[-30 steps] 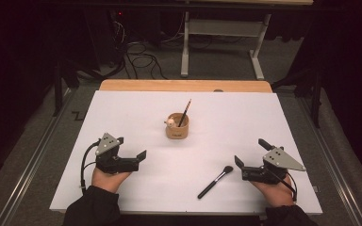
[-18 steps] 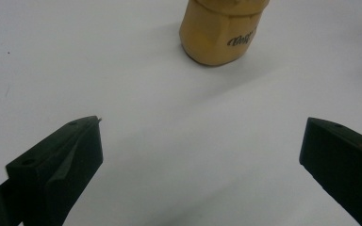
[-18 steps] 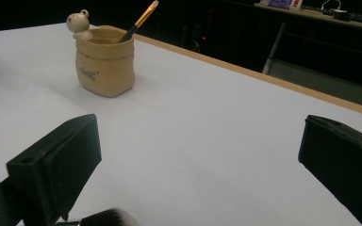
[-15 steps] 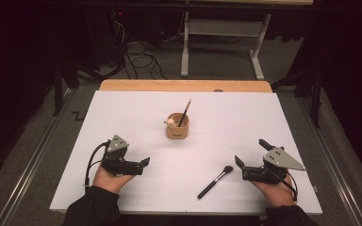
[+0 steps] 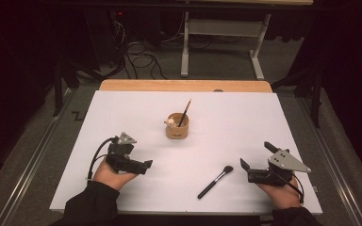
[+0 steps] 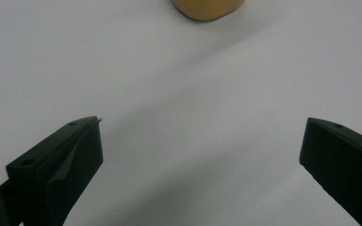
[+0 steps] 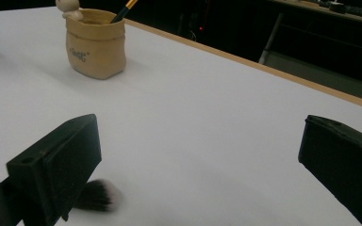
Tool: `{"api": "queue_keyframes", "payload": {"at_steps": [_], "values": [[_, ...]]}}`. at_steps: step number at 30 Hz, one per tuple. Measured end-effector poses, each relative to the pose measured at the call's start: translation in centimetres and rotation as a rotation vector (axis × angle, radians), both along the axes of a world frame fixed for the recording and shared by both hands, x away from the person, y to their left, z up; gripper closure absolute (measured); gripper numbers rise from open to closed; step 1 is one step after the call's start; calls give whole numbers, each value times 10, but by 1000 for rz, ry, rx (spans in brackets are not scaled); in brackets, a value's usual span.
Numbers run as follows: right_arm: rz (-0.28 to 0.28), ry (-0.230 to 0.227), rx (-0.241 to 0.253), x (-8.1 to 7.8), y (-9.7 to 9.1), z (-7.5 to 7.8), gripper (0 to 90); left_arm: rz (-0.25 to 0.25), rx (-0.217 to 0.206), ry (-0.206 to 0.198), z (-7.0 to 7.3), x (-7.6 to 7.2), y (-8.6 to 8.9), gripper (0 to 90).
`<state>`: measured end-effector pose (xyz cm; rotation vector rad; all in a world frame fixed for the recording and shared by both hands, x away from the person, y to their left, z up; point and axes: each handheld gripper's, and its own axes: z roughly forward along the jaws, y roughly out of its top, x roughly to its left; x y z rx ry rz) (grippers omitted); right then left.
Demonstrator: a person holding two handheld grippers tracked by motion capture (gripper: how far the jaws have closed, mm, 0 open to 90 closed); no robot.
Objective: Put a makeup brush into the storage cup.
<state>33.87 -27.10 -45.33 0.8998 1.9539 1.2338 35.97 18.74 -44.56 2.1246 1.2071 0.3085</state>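
Brush [image 5: 215, 181] lay flat on the white tabletop [image 5: 122, 108] near the person's edge, its dark bristle head pointing toward the right hand-held gripper [image 5: 245, 165] and its black handle angled back toward the near edge. In the right gripper view the bristles [image 7: 96, 195] sat just beside the left-hand jaw, outside the gap, and the jaws were spread wide with nothing between them. A closing there would likely have caught only the soft tuft, or nothing; bristles give under pressure, so the brush could have slipped, swung or rolled away on the smooth surface. The thin handle lying flush on the sheet would also have been hard to get under without the jaw tips scraping the tabletop. The left hand-held gripper [image 5: 147, 165] rested well apart on the other side, its jaws likewise spread and empty. Farther off stood the tan holder [image 5: 177, 127], upright, with another brush [image 5: 185, 112] leaning in it and a small figure [image 5: 170, 122] at its rim. Being small and seemingly light, it could have tipped if a lowered brush struck its rim or the leaning one.
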Motion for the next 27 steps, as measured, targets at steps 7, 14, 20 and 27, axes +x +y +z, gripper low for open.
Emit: {"api": "queue_keyframes", "payload": {"at_steps": [7, 14, 20, 27], "values": [[15, -5, 30, -3, 0, 1, 2, -21, 46, 83, 9, 6, -8, 5], [22, -3, 32, -4, 0, 1, 2, -68, 111, 173, 17, 10, -18, 36], [24, -2, 32, -4, 1, 1, 2, -44, 138, 243, 18, 14, -25, 45], [26, -2, 32, -4, 1, 0, 2, -57, 190, 288, 19, 15, -36, 69]]}}
